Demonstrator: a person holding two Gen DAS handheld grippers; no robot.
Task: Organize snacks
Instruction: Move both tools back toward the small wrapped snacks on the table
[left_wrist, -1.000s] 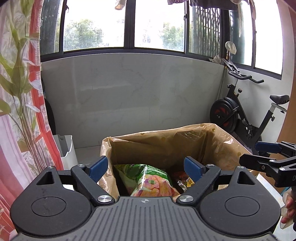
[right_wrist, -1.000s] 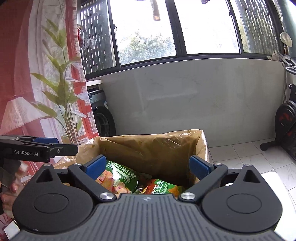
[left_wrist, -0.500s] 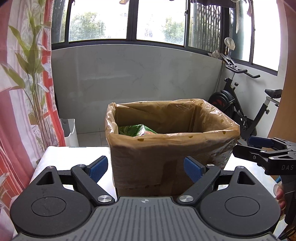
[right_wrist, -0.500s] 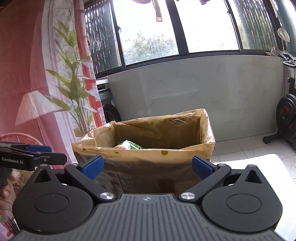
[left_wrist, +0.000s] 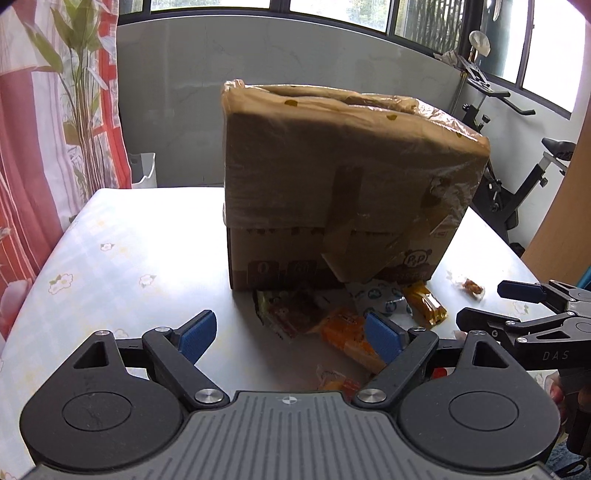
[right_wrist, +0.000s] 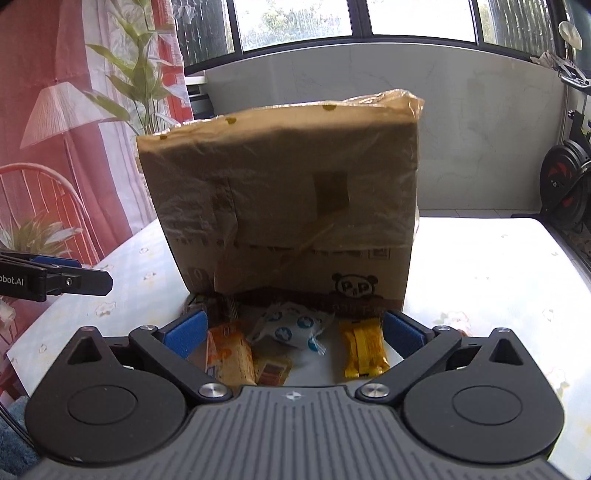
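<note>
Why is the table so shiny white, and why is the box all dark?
Left wrist view: window light glares off the table, washing out its flower print; the box is backlit, so its near side is shadowed. Right wrist view: same glare, and the fisheye lens bends the table edges.

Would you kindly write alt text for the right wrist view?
Open right gripper above snack packets lying on a floral table, before a plastic-lined cardboard box. The left gripper pokes in at left.
</note>
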